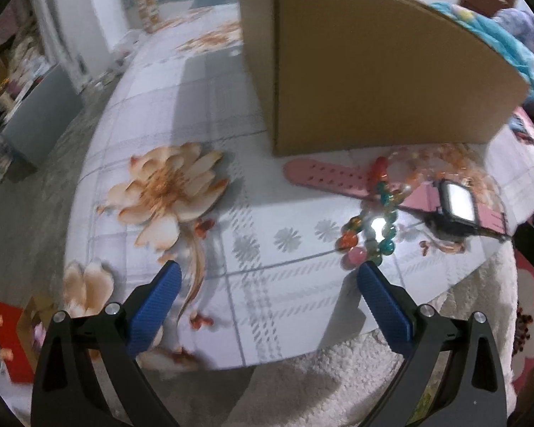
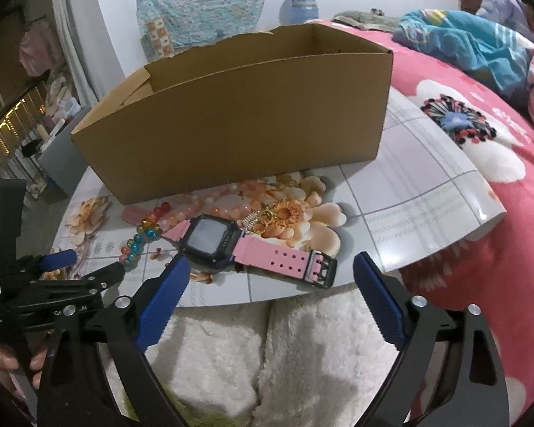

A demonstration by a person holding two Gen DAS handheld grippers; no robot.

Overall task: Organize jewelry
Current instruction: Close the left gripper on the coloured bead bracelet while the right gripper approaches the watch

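In the left wrist view, the left gripper [image 1: 268, 275] hangs wide and empty over the near edge of the floral table [image 1: 203, 114], its right pad just short of the colourful bead bracelet [image 1: 372, 229], which lies beside the pink-strapped watch [image 1: 457, 204] in front of the cardboard box [image 1: 384, 82], probably so each piece is an easy lift into it. In the right wrist view, the right gripper [image 2: 270, 268] is also spread wide with nothing between its pads, poised around the watch [image 2: 210, 238] at the table edge, with peach beads [image 2: 213, 201] and a small gold piece [image 2: 261, 219] just behind. The box [image 2: 238, 135] stands open-topped behind the jewelry, but its floor is hidden, so I cannot tell whether anything is inside.
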